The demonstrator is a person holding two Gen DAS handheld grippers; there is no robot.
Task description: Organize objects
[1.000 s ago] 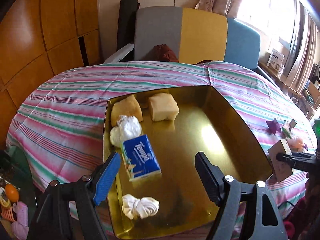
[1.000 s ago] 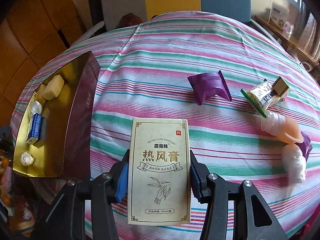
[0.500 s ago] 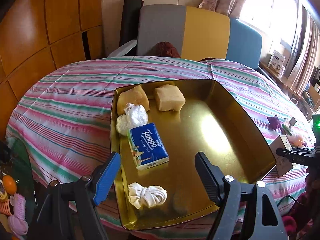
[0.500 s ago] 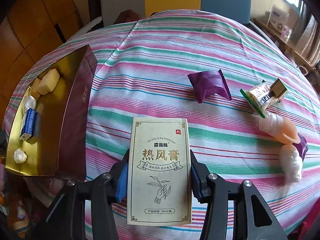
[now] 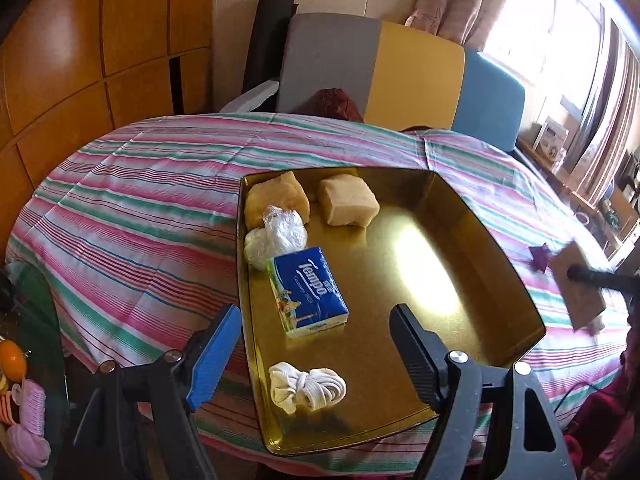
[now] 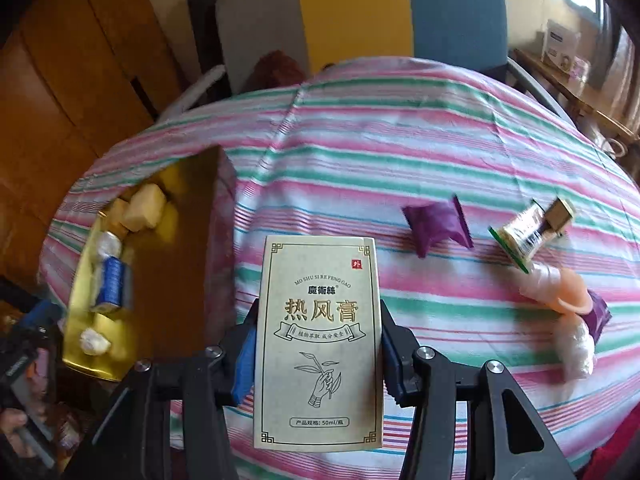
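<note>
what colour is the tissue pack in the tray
Blue with white lettering, the tissue pack shows best in the left wrist view.

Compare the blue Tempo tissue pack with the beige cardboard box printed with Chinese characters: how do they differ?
The blue Tempo tissue pack lies free in the gold metal tray; the beige cardboard box is clamped in the right gripper over the striped tablecloth. The pack is soft plastic wrap, the box stiff card. Both are rectangular packages.
</note>
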